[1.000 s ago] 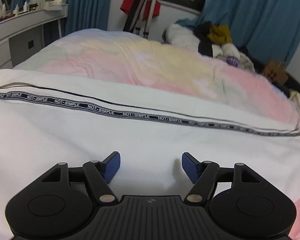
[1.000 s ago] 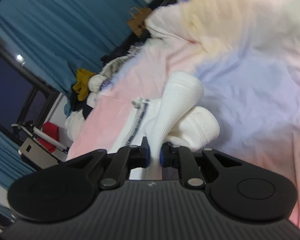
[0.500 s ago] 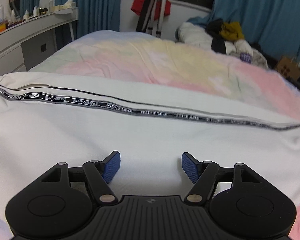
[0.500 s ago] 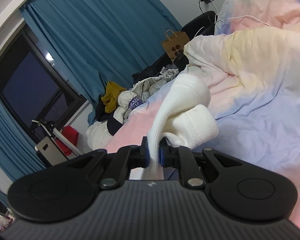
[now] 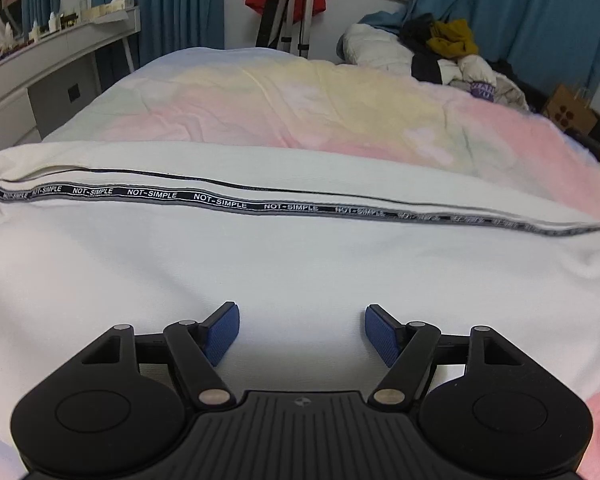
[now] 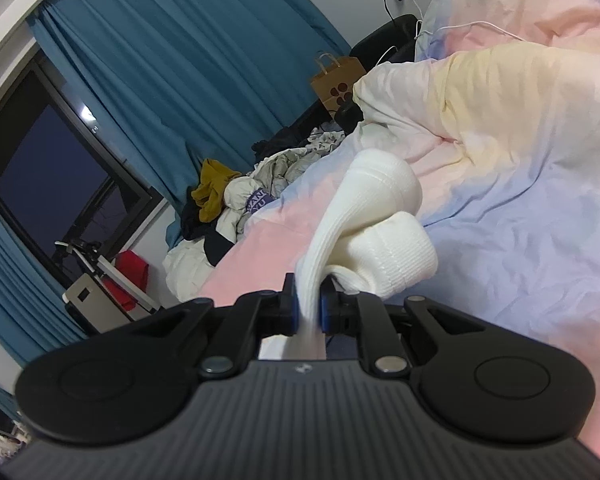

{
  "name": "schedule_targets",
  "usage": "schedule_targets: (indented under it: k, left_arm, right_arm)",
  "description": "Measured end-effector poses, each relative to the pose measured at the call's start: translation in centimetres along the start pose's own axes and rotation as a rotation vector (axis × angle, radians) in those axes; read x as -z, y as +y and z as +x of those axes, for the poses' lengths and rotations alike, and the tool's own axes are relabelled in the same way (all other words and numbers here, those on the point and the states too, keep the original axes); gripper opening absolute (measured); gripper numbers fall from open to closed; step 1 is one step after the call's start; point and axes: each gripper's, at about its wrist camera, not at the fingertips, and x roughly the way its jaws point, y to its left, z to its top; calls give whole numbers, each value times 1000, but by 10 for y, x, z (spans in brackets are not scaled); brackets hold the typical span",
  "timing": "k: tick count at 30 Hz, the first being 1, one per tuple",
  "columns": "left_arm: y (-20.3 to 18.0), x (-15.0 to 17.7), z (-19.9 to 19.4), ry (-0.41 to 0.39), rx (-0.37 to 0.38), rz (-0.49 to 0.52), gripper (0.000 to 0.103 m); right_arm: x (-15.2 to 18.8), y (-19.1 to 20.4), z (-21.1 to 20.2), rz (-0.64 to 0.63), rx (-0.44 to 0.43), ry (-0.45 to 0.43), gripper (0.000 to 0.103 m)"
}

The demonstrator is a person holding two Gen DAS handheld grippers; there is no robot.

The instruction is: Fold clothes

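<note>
Ribbed white cuff (image 6: 364,216) bunches from right gripper (image 6: 309,312).

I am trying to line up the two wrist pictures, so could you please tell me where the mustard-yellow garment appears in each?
Left wrist view: the mustard-yellow garment sits upper right, atop the clothes pile beyond the bed.
Right wrist view: it lies left of centre, on the same pile, below the blue curtain.
Shared landmark: the brown paper bag on the floor.

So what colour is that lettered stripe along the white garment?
The stripe is black with white lettering; clearest in the left wrist view.
</note>
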Motion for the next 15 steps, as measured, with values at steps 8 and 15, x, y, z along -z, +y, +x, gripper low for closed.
schedule_targets:
  k: [8,15]
  left_arm:
    - [-2,-5,-9,7,38,-2,72]
    - [11,-20,-24,-41,112,-42,71]
  right_arm:
    - [4,-3,-1,-22,12,9,14]
    - [1,-16,5,26,-17,56,14]
